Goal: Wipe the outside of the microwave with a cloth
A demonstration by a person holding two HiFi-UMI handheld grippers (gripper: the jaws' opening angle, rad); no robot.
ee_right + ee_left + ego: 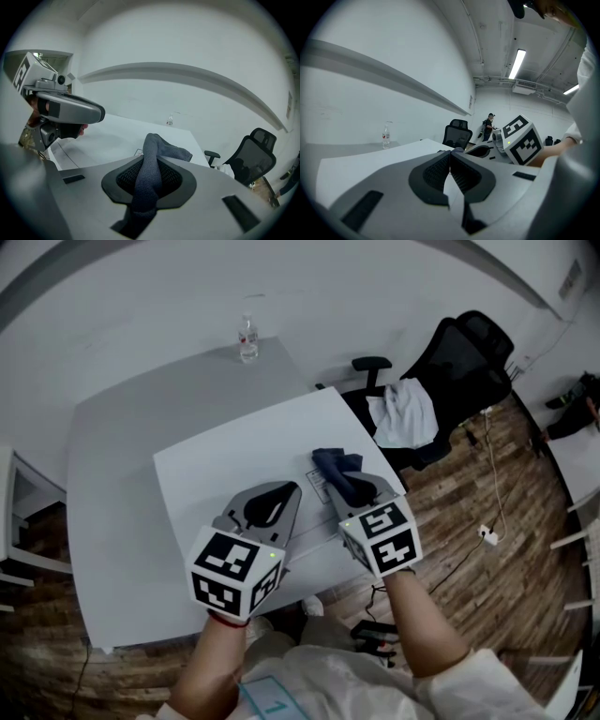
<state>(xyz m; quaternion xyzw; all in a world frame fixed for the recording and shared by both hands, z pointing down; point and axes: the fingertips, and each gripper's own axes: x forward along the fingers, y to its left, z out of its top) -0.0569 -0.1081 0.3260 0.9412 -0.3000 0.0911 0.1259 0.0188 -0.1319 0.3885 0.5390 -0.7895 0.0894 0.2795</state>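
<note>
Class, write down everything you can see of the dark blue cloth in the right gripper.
The dark blue-grey knitted-looking cloth is soft and bunched into a thick fold. It is pinched between the jaws of the right gripper, which press on its middle. One end sticks up beyond the jaw tips and flops over sideways; the other end trails back between the jaws. It is held above the white table; only the gripper visibly touches it.

Left gripper jaws pressed together (empty); right gripper jaws clamp the cloth, both forearms extended.
</note>
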